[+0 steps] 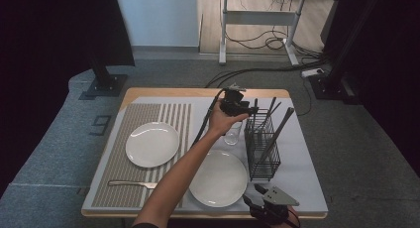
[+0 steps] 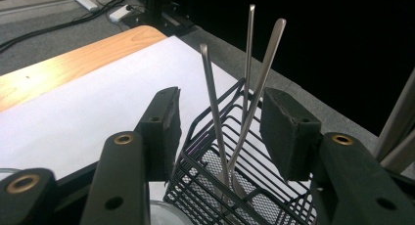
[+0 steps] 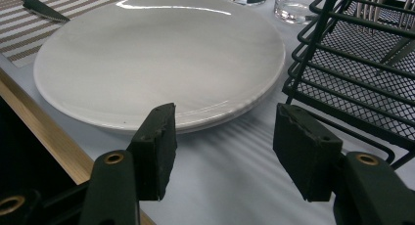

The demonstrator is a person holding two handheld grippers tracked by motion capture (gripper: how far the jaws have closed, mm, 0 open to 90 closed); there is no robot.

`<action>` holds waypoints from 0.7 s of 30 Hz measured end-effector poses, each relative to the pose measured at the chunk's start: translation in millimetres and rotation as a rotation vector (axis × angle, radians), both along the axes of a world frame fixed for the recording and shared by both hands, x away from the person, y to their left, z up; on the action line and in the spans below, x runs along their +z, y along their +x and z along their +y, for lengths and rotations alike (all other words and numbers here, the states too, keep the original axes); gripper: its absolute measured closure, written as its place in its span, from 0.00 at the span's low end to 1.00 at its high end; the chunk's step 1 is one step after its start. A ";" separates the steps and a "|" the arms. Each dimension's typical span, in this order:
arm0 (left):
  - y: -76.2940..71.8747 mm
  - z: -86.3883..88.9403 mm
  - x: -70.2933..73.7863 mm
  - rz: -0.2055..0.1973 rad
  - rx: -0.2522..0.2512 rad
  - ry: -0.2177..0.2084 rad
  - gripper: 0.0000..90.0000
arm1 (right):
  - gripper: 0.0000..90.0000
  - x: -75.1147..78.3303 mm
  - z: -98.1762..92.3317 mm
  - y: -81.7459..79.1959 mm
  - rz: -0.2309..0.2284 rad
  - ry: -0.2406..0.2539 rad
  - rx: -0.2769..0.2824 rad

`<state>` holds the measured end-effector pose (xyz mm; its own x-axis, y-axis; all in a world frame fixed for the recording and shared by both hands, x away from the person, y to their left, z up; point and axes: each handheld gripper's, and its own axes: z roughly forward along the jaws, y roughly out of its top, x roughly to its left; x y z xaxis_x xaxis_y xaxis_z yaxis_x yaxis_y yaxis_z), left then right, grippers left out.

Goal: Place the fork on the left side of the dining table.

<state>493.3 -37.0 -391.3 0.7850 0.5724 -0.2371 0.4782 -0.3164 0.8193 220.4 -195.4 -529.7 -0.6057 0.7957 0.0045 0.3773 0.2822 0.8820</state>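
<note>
Nearest the high camera, my right gripper rests at the table's front edge, jaws spread on nothing, parked beside the near plate so it stays clear of the working arm. My left gripper hangs over the wire caddy at the far right of the mat, jaws spread and level with three upright utensil handles; none is pinched. I judge a pick is being lined up: the handles stand tall for easy taking.
</note>
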 end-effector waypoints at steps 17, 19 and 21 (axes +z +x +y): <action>4.2 -5.5 -1.7 -0.001 0.005 0.006 0.58 | 0.47 0.4 -0.4 -0.5 0.002 0.003 -0.001; 5.4 -5.7 -2.5 0.002 0.006 0.000 0.59 | 0.47 0.6 -0.7 -0.6 0.000 0.003 -0.001; 6.2 -6.2 -3.1 0.005 0.009 -0.004 0.60 | 0.47 0.9 -1.0 -0.7 0.001 0.005 -0.002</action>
